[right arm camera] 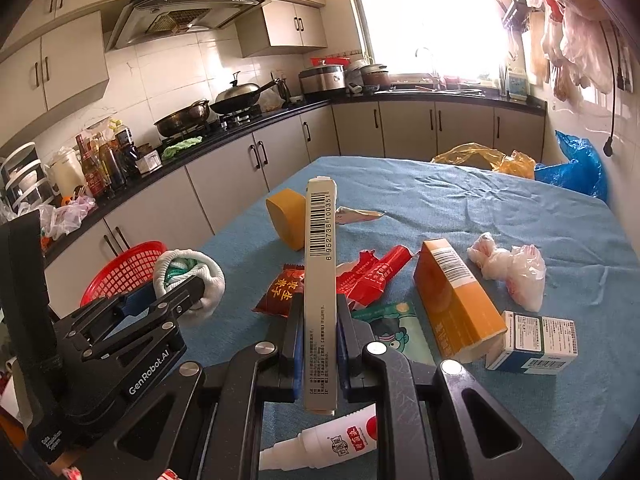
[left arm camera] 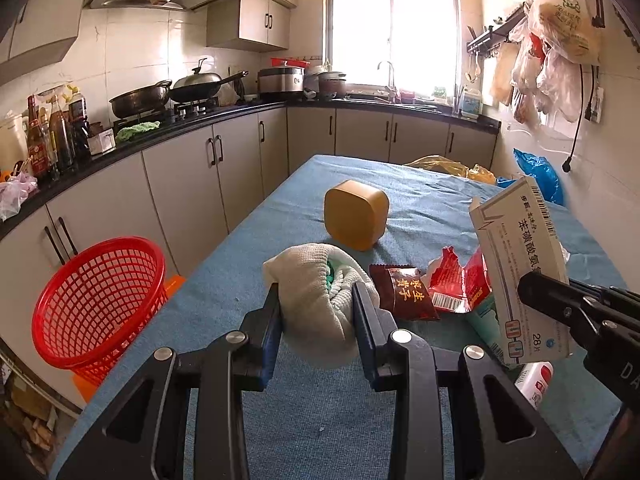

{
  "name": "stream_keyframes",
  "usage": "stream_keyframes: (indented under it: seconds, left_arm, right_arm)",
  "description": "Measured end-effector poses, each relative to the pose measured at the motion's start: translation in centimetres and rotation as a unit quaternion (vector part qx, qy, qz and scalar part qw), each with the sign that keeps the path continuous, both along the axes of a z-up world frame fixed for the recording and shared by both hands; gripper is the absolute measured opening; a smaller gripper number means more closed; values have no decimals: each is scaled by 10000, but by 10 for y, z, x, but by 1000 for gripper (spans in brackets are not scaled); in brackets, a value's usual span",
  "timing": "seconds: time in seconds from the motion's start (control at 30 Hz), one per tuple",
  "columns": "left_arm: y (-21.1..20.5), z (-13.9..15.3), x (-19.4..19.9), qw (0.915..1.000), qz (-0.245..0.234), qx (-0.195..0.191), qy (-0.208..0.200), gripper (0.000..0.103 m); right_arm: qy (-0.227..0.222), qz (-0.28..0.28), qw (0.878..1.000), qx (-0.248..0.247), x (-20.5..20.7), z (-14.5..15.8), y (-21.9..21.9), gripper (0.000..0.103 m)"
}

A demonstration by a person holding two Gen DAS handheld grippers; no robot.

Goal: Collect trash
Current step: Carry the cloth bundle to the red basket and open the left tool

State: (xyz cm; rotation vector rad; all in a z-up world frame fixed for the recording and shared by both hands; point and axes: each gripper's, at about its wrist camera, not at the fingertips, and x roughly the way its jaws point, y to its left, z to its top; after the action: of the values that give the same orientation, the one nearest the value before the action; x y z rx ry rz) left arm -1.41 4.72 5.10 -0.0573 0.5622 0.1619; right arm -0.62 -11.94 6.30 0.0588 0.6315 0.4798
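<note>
My left gripper (left arm camera: 316,292) is shut on a rolled white sock (left arm camera: 316,320) with green inside, held just above the blue-covered table (left arm camera: 320,420). In the right wrist view the same gripper (right arm camera: 172,288) and sock (right arm camera: 208,276) sit at the left. My right gripper (right arm camera: 320,312) is shut on a flat white medicine box (right arm camera: 320,264), held on edge with its barcode facing me. That box (left arm camera: 520,264) stands at the right of the left wrist view, and the right gripper (left arm camera: 532,292) is partly hidden behind it. A red mesh basket (left arm camera: 100,304) stands off the table's left edge.
On the table lie a yellow box (left arm camera: 356,220), a brown snack packet (left arm camera: 404,294), a red wrapper (right arm camera: 376,272), an orange carton (right arm camera: 456,300), a small blue-white box (right arm camera: 536,344), crumpled white plastic (right arm camera: 512,268) and a white tube (right arm camera: 320,440). Kitchen counters run along the left and far sides.
</note>
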Motion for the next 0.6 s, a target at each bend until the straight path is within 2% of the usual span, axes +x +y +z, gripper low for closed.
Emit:
stream_keyframes:
  seconds: [0.6]
  left_arm:
    - [0,0,2,10000,70,65,-14,33]
  right_arm:
    - [-49,87,9999,30,-5,3,2,15]
